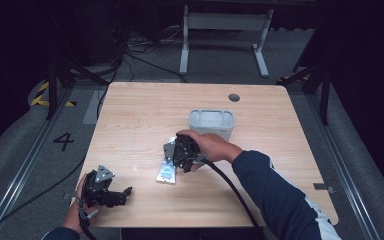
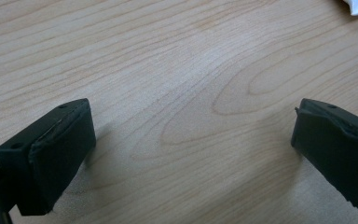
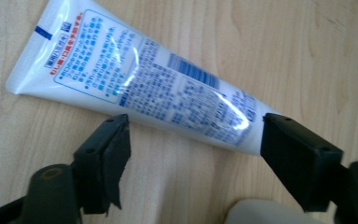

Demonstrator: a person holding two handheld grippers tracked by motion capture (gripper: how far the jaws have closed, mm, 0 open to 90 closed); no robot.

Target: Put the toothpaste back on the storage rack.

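Starting at the table's (image 1: 130,105) near left corner, we see the left gripper (image 1: 122,192) resting low over bare wood, well apart from everything else. Its own view shows the jaws spread wide with only wood grain between them, so it holds nothing.

Moving right, towards the middle of the table, a white squeeze tube (image 3: 135,88) lies flat, printed with small blue and red text, its crimped flat end pointing to the near edge. We see the right gripper (image 1: 176,152) hovering directly over it. In the right gripper view the jaws stand wide open, one on each side of the tube's cap end, and have not closed on it.

Just beyond, towards the far edge, stands a pale grey bin (image 1: 211,123).

We judge the tube light, soft and glossy, likely to dent or slip. We would grip across the fuller, firmer part near the cap, not the thin crimp.
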